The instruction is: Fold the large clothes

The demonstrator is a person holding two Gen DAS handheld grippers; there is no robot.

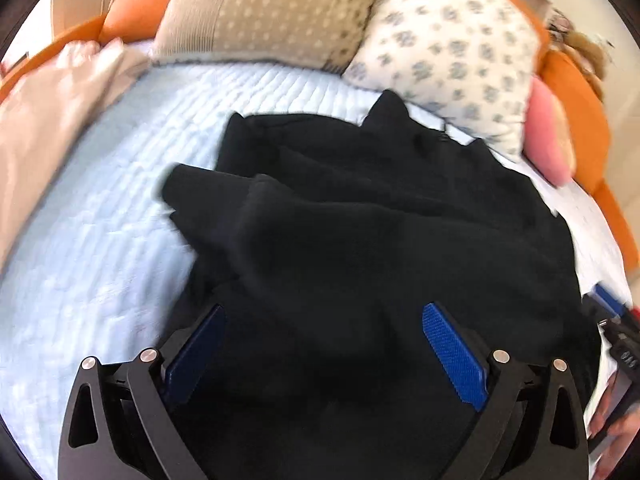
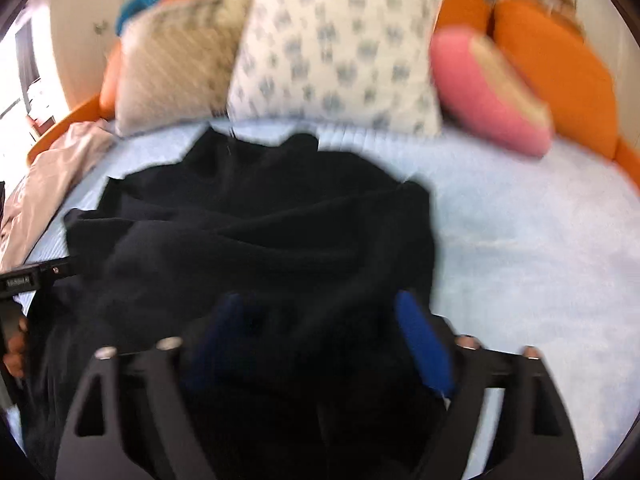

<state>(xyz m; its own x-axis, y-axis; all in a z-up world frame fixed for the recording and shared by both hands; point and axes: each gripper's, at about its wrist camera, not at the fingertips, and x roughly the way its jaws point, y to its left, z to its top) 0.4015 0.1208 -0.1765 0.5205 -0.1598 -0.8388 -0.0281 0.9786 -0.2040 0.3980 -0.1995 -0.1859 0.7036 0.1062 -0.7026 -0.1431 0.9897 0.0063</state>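
Observation:
A large black garment (image 1: 360, 208) lies rumpled on the pale blue quilted bed cover (image 1: 100, 220), its far edge near the pillows. My left gripper (image 1: 324, 316) hovers over its near part, open wide, blue pads (image 1: 452, 348) well apart and pressing on nothing. In the right wrist view the same black garment (image 2: 260, 220) fills the left and middle. My right gripper (image 2: 320, 308) is open above its near right part, with cloth below and between the blurred blue pads (image 2: 420, 340) but not pinched. The right gripper (image 1: 616, 320) shows at the left wrist view's right edge.
A beige pillow (image 1: 260, 12), a white flowered pillow (image 1: 452, 52) and a pink cushion (image 1: 548, 136) lean on the orange headboard (image 1: 576, 96). A pinkish blanket (image 1: 52, 100) lies bunched at the bed's left side. Bare cover (image 2: 520, 240) stretches to the garment's right.

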